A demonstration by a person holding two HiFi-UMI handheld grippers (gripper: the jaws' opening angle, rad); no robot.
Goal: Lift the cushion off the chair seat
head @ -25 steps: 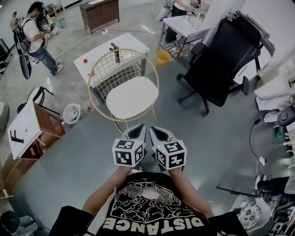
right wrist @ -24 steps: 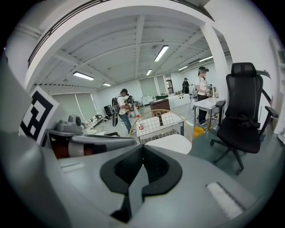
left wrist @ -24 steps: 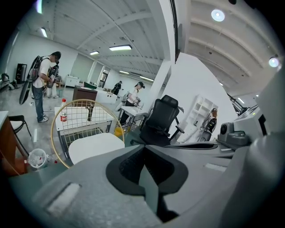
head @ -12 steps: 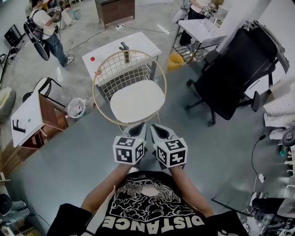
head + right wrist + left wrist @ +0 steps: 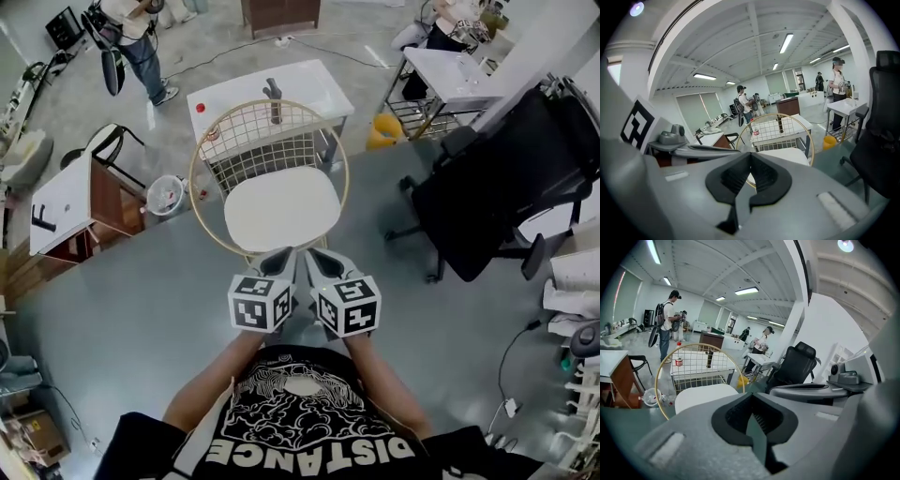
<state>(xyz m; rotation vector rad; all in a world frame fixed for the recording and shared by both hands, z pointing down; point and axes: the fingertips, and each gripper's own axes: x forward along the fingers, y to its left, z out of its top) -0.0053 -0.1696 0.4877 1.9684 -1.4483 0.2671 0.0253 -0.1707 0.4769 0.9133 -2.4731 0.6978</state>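
A round white cushion (image 5: 281,208) lies on the seat of a gold wire-frame chair (image 5: 272,150) in the head view. My left gripper (image 5: 279,256) and right gripper (image 5: 317,258) are held side by side, close to the near edge of the seat, touching neither chair nor cushion. Both are shut with nothing between the jaws. The left gripper view shows its shut gripper (image 5: 752,414) with the cushion (image 5: 701,395) ahead to the left. In the right gripper view its shut gripper (image 5: 750,173) points at the cushion (image 5: 787,153) and the wire back (image 5: 780,129).
A black office chair (image 5: 497,187) stands to the right. Behind the gold chair is a white table (image 5: 244,94) with a dark bottle. A wood-and-white desk (image 5: 66,211), a small bin (image 5: 167,195) and a yellow bucket (image 5: 384,133) sit nearby. People stand far off.
The chair and cushion have come closer to both grippers and sit more centred ahead of them. Both grippers stay shut and side by side.
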